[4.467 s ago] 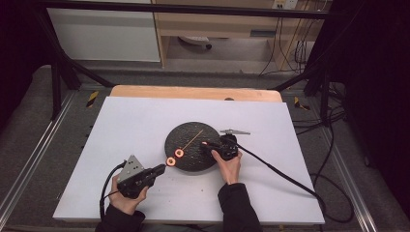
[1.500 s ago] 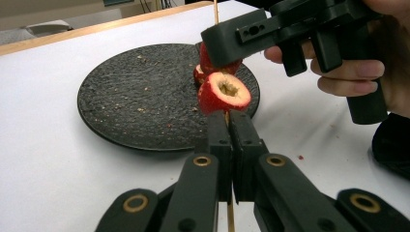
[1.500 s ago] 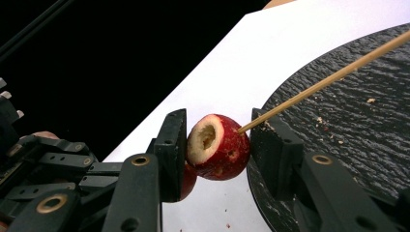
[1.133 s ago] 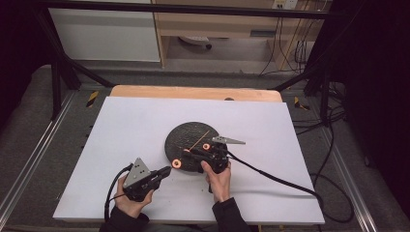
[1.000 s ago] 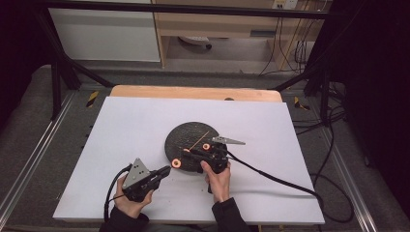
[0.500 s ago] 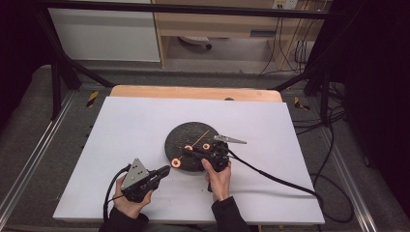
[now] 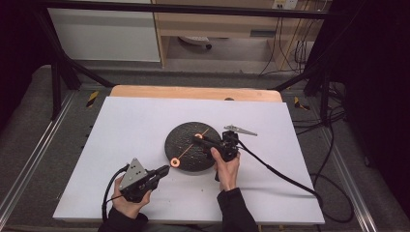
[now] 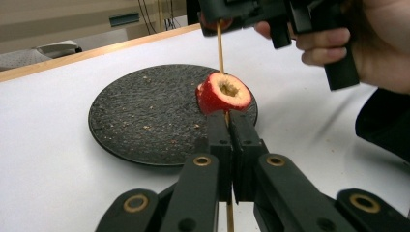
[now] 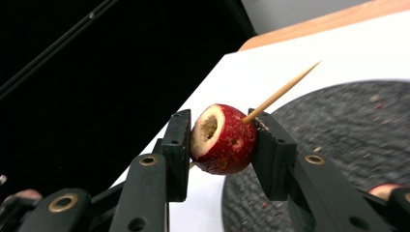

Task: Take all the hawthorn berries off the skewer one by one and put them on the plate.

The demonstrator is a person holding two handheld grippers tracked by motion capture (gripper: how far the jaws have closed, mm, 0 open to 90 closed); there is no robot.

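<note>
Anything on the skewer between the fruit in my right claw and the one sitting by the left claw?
Nothing visible. Bare skewer runs from the held fruit down to the lower fruit, just above the shut left claw.

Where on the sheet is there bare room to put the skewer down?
Bare: the white sheet left of and beyond the plate, and its right part past the cable. Crowded: the plate's near edge, where both grippers, skewer and fruit meet.
</note>
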